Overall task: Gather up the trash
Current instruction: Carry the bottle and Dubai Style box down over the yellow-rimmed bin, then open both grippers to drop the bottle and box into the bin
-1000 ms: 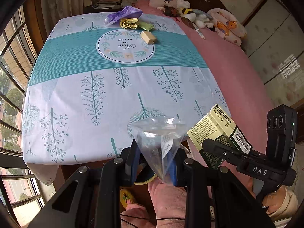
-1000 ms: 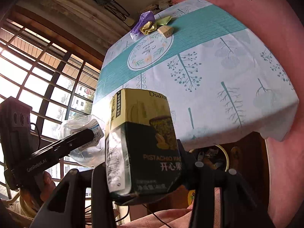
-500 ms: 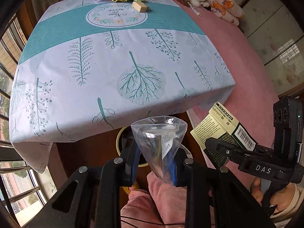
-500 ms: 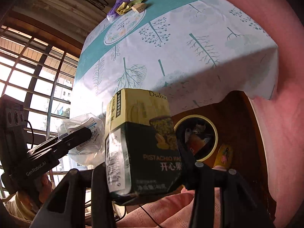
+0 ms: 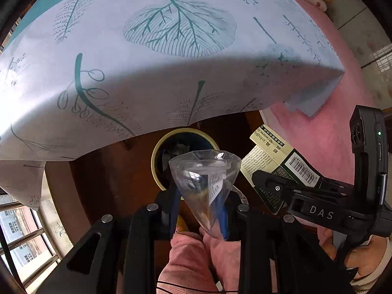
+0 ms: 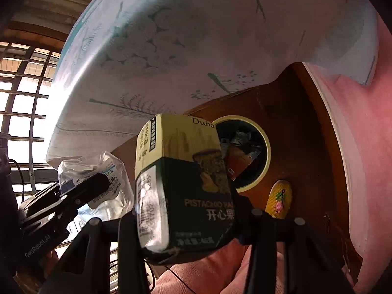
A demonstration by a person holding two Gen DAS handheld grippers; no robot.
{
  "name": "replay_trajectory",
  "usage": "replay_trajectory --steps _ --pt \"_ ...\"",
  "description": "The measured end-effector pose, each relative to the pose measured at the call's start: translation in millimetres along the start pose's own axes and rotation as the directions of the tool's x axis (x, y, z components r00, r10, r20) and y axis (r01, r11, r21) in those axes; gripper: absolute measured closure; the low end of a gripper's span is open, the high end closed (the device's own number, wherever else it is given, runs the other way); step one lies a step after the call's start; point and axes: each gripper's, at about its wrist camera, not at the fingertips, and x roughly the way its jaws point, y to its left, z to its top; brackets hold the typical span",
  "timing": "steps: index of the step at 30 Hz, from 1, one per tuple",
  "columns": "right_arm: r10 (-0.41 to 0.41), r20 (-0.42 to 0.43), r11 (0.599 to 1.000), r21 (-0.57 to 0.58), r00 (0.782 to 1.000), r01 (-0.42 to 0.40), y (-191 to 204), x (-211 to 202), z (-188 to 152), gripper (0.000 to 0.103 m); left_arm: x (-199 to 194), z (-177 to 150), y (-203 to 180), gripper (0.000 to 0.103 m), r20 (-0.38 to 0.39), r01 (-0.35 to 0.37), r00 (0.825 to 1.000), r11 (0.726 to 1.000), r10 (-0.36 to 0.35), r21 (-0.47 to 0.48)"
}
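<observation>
My left gripper (image 5: 199,199) is shut on a crumpled clear plastic bag (image 5: 204,178), which fans out above the blue pads. Below it on the floor stands a round bin with a yellow rim (image 5: 154,161), dark trash inside. My right gripper (image 6: 181,210) is shut on a yellow-and-dark-green pistachio box (image 6: 186,183). The same box (image 5: 274,161) shows at the right of the left wrist view, and the bag (image 6: 103,178) at the left of the right wrist view. The bin (image 6: 268,152) lies just behind the box.
A white cloth with teal leaf prints (image 5: 147,56) hangs over the table edge above the bin. Pink bedding (image 5: 325,132) fills the right side. A yellow slipper (image 6: 279,198) lies on the brown wooden floor beside the bin. Barred windows (image 6: 22,112) are at the left.
Both grippers have sunk below the table edge with their loads and tilted downward. The tabletop has slid up out of view and the bin has come into view, much nearer.
</observation>
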Motion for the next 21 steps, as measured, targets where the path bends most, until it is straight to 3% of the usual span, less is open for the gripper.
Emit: replay_trajectory --steps 9,15,17,19,21 --pt "-0.046 -0.075 0.998 0.034 0.996 0.049 -48 99 15 0.058 99 -3 2 0.078 -0.025 -0.049 0.999 0.998 0.049 -0.029" --pt "-0.062 -0.092 0.997 0.036 0.994 0.066 -65 152 27 0.057 144 -4 7 0.076 -0.003 -0.076 0.997 0.997 0.076 -0.031" --pt "-0.060 -0.096 0.997 0.041 0.994 0.064 -70 165 28 0.057 152 -6 8 0.067 0.010 -0.090 0.996 0.995 0.090 -0.036" --pt "-0.065 -0.101 0.997 0.043 0.993 0.069 -72 176 29 0.057 157 -7 11 0.035 0.024 -0.099 0.995 0.994 0.100 -0.043" --pt "-0.066 -0.102 0.996 0.047 0.993 0.071 -72 183 29 0.051 157 -9 15 0.019 0.043 -0.103 0.994 0.993 0.105 -0.052"
